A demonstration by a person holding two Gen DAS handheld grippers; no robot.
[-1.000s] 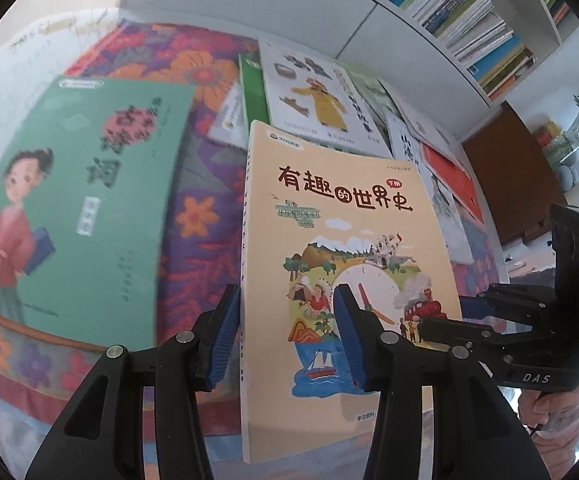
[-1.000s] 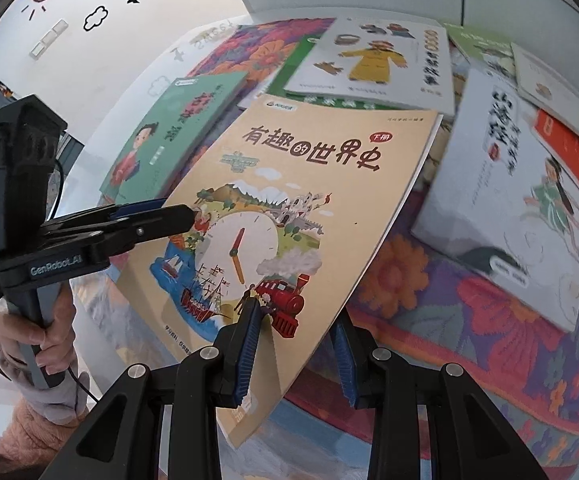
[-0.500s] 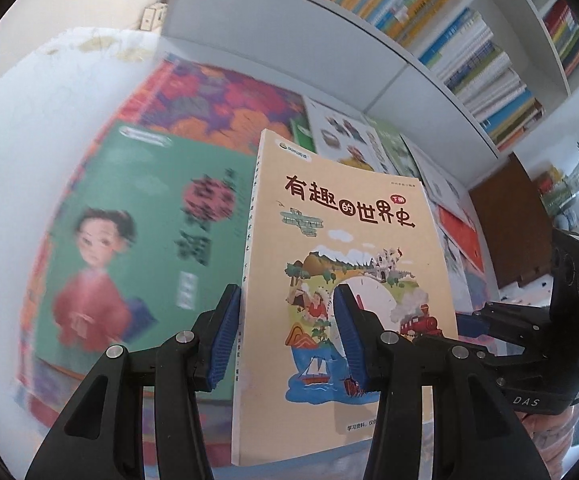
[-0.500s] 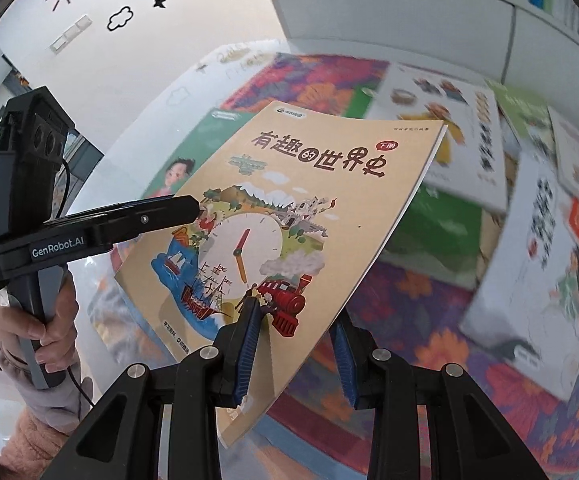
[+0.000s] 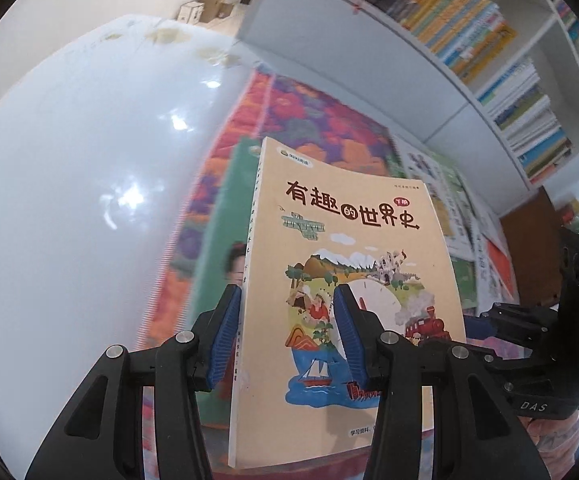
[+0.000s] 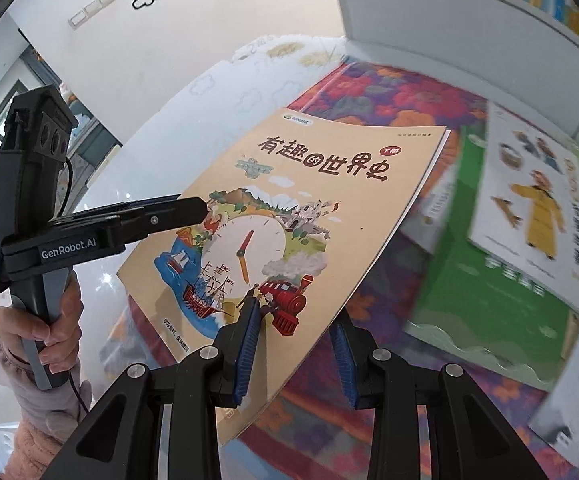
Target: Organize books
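I have the book [image 5: 349, 280] up off the tabletop [image 5: 81, 184], held between both tools. The left tool [image 5: 285, 332] is clamped over its spine edge near the bottom, one pad on the cover and one behind. The right tool [image 6: 295, 348] is clamped on the opposite, open edge near the lower corner, its left pad on the cover by the red train and the right one under the pages. The book hangs tilted above the near part of the flowered cloth [image 6: 389, 92], close to that cloth's left edge, where bare white tabletop begins.

I judge the job to be early. This one book is lifted and not yet set anywhere; several others lie loose on the cloth: a green book [image 5: 217, 240] right behind the one I hold, a white book [image 6: 533, 200] with a figure in yellow resting on another green one [image 6: 485, 280], and more toward the right edge. The shelf [image 5: 501, 60] beyond the far edge is already packed with spines.

The book is a thin paperback with a smooth tan cover that bows slightly between the grips. The cloth is a bright, busy print; the bare tabletop is glossy and throws glare. The tool pads are blue and ribbed.
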